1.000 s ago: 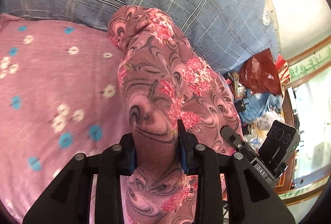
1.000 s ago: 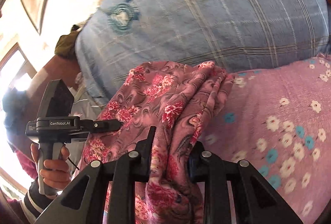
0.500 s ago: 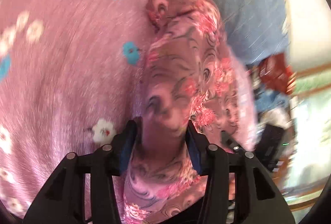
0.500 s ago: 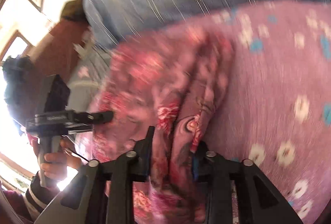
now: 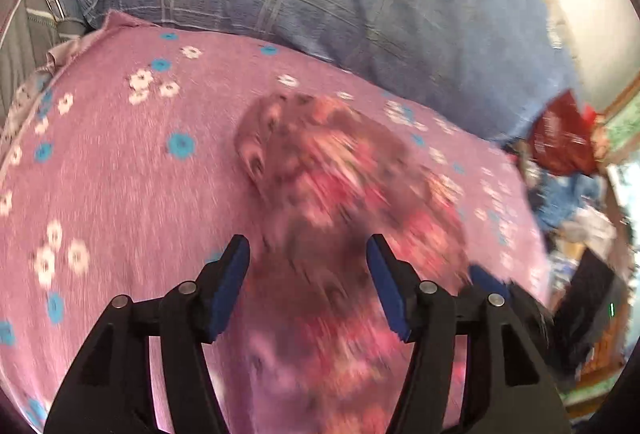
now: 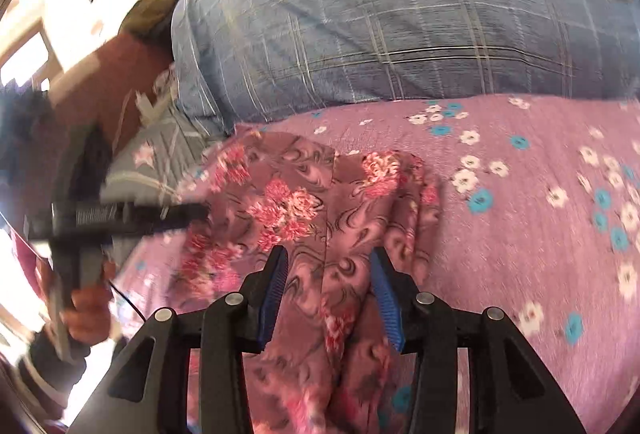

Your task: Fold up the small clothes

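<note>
The left gripper (image 5: 308,250) stands partly open. Its jaws have just been opening, and its blue pads (image 5: 232,282) are apart from the cloth. The flowery pink cloth (image 5: 332,193) lies between them, but the pads do not squeeze it. The cloth looks blurry in the left wrist view, so its folds are hard to see there.

The right gripper (image 6: 330,258) is partly open too, a bit less wide than the left one. Its jaws have also just been opening. The cloth (image 6: 304,201) runs up between its blue pads (image 6: 276,286). The left pad sits just beside the cloth and the right pad has a small gap, so nothing is pinched.

The cloth lies in a bunched, long heap on the purple sheet (image 6: 520,234) with small white and blue flowers. Its far end reaches close to the blue checked pillow (image 6: 400,25), which lies behind the sheet.

In the right wrist view, the left gripper shows as a blurry black tool at the left side of the cloth. A hand (image 6: 86,308) holds its handle. A dark sleeve (image 6: 48,358) covers the wrist below it.
</note>
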A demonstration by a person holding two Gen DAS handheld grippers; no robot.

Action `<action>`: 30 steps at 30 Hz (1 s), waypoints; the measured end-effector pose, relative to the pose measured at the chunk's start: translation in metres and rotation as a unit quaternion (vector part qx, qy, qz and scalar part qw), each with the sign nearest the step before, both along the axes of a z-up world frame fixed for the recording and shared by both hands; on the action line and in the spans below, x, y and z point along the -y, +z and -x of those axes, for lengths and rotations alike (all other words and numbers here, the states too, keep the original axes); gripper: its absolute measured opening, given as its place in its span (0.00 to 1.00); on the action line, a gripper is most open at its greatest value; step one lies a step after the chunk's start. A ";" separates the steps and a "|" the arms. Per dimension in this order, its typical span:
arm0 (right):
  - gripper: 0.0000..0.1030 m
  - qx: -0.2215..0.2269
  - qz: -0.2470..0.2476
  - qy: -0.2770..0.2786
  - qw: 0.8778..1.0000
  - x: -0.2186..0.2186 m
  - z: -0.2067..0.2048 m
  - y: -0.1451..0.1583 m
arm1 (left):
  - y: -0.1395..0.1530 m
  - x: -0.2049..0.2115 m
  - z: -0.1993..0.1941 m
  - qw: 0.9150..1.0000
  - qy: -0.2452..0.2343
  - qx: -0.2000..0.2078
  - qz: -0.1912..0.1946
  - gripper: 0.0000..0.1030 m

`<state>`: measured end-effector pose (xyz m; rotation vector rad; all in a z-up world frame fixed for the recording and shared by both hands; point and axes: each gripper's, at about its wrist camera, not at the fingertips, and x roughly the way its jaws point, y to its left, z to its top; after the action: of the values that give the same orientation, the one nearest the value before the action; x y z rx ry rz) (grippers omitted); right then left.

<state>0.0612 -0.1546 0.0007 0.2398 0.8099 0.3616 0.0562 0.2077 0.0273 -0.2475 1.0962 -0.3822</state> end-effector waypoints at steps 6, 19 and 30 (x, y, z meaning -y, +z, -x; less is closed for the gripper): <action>0.43 0.002 0.036 0.004 0.999 0.001 -0.014 -0.034 | -0.030 0.001 -0.035 0.999 0.025 -0.045 -0.002 0.74; 0.90 -0.032 0.124 0.020 0.992 0.018 0.026 -0.035 | -0.026 -0.024 0.051 0.993 -0.048 0.046 -0.094 0.87; 1.00 -0.074 0.058 -0.070 0.993 0.032 0.029 -0.046 | -0.025 -0.021 0.076 0.987 0.016 0.080 -0.137 1.00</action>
<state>0.0324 -0.1861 -0.0457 0.2147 0.9516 0.1642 -0.0202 0.2289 0.0020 0.0090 0.9714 -0.2149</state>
